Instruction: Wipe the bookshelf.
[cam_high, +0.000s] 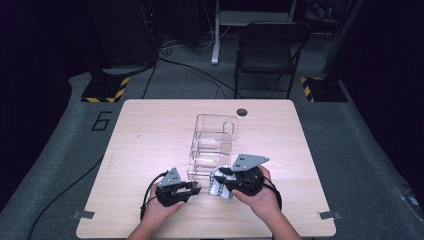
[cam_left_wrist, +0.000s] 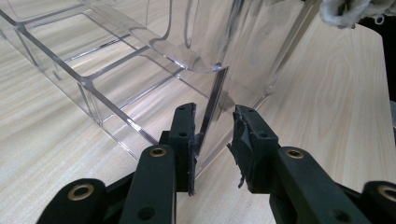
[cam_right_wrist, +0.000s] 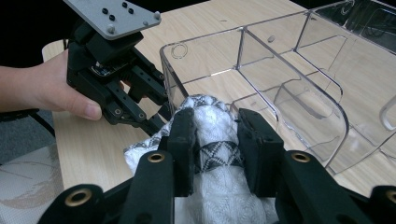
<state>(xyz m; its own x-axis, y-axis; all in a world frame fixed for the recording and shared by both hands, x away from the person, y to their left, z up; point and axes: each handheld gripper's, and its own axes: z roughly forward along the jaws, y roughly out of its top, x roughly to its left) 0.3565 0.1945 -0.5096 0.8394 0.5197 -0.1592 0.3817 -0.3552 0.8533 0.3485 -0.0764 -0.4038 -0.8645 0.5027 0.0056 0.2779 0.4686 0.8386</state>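
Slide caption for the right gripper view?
Right gripper clamps a patterned white cloth beside a clear divided organizer.

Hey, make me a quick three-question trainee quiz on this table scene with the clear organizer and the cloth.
1. True or false: the right tool is shut on the white patterned cloth.
2. What straddles the clear organizer wall: A) left tool, B) right tool?
3. Fill in: the organizer stands on a ____ table.

Key: 1 true; 2 A; 3 wooden.
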